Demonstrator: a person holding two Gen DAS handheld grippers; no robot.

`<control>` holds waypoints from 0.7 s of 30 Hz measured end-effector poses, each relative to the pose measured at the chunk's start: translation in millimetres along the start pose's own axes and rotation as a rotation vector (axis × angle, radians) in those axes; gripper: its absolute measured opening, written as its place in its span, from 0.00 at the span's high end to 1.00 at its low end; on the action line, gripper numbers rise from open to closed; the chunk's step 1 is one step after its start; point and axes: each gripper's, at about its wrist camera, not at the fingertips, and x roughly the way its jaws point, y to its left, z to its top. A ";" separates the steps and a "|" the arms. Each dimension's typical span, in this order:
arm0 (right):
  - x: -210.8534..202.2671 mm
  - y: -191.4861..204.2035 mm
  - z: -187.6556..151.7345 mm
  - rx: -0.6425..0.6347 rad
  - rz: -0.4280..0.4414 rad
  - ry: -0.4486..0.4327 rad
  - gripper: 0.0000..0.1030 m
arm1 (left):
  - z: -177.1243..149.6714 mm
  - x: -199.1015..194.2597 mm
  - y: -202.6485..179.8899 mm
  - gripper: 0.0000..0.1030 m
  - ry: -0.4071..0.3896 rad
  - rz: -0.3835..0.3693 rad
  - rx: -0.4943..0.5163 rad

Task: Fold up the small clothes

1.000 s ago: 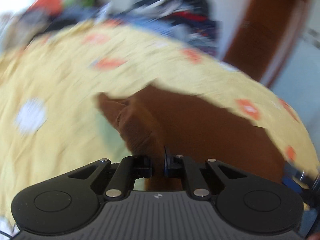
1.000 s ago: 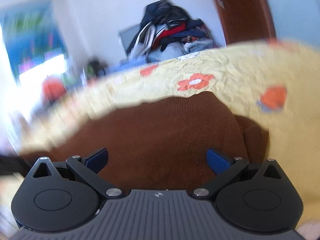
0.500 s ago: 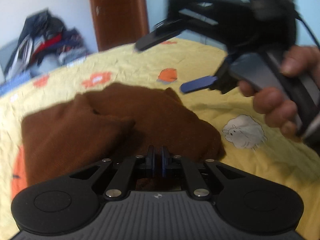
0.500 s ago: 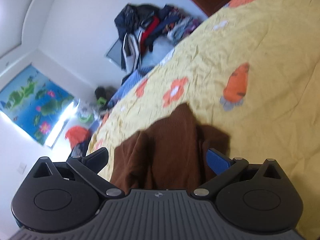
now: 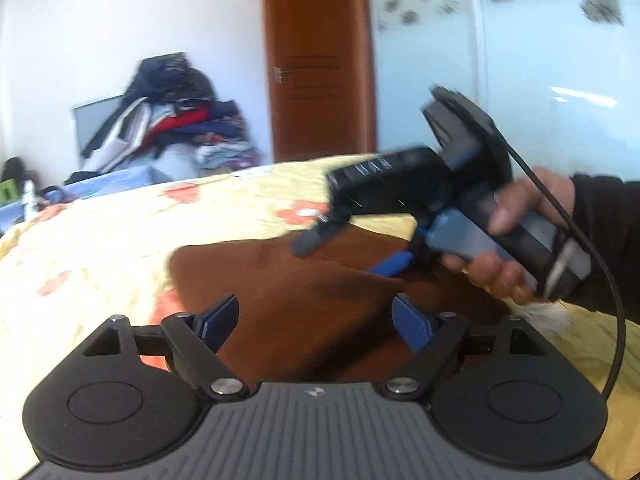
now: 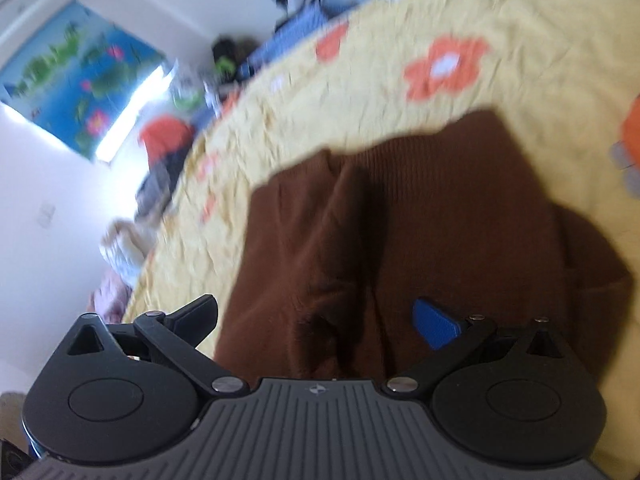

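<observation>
A bedroom: a bed under a yellow flowered bedspread [image 5: 120, 232] serves as the work surface, with a wooden door [image 5: 320, 60] and a heap of clothes [image 5: 172, 120] against the far wall.

Left wrist view. The left gripper [image 5: 316, 318] hangs low over a brown knitted garment [image 5: 304, 292] lying on the bedspread. Its jaws have just been opening and now stand wide apart, with cloth below them but nothing pinched between, which suggests a fold has been laid down and released. To the right, a person's hand [image 5: 508, 232] holds the right gripper [image 5: 348, 252], its fingers spread above the far part of the garment.

Right wrist view. The right gripper [image 6: 316, 320] points steeply down at the brown knitted garment [image 6: 440, 220], jaws wide and empty. A raised crease runs along the cloth where one layer overlaps another, so the garment appears partly folded; the gripper seems placed to take an edge for the next fold.
</observation>
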 end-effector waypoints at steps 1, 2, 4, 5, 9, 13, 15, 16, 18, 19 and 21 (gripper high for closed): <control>1.3 4.5 0.0 -0.027 -0.008 0.004 0.03 | 0.9 0.1 4.7 0.18 -0.002 0.010 -0.012; 3.2 8.1 -0.4 -0.047 -0.012 0.015 0.05 | 1.0 -0.7 10.1 0.18 -0.004 0.022 -0.026; 5.2 10.3 -0.7 -0.062 -0.014 0.035 0.13 | 0.6 -1.9 21.0 0.18 0.003 0.041 -0.055; 5.2 10.6 -0.9 -0.065 -0.022 0.039 0.15 | -0.1 -0.2 25.2 0.18 0.011 0.047 -0.070; 3.9 7.5 1.2 -0.078 -0.052 0.050 0.49 | -0.7 -3.3 39.8 0.18 0.035 0.055 -0.141; -5.6 6.5 -1.4 -0.113 -0.054 0.027 0.70 | -2.2 -8.6 51.2 0.18 0.033 0.062 -0.158; -23.6 12.3 -4.2 -0.138 -0.053 -0.020 0.73 | -3.5 -10.5 57.0 0.18 0.023 0.068 -0.164; -38.4 14.9 -8.5 -0.146 -0.045 -0.055 0.74 | -5.9 -13.0 59.9 0.18 0.016 0.071 -0.168; -68.5 16.0 -20.9 -0.153 -0.041 -0.122 0.74 | -6.8 -13.2 65.8 0.18 0.009 0.076 -0.177; -83.5 12.2 -29.2 -0.143 -0.052 -0.150 0.75 | -6.9 -9.2 68.7 0.18 0.010 0.080 -0.182; -104.5 -5.8 -46.0 -0.095 -0.087 -0.176 0.75 | -8.1 -2.3 72.0 0.18 0.023 0.079 -0.196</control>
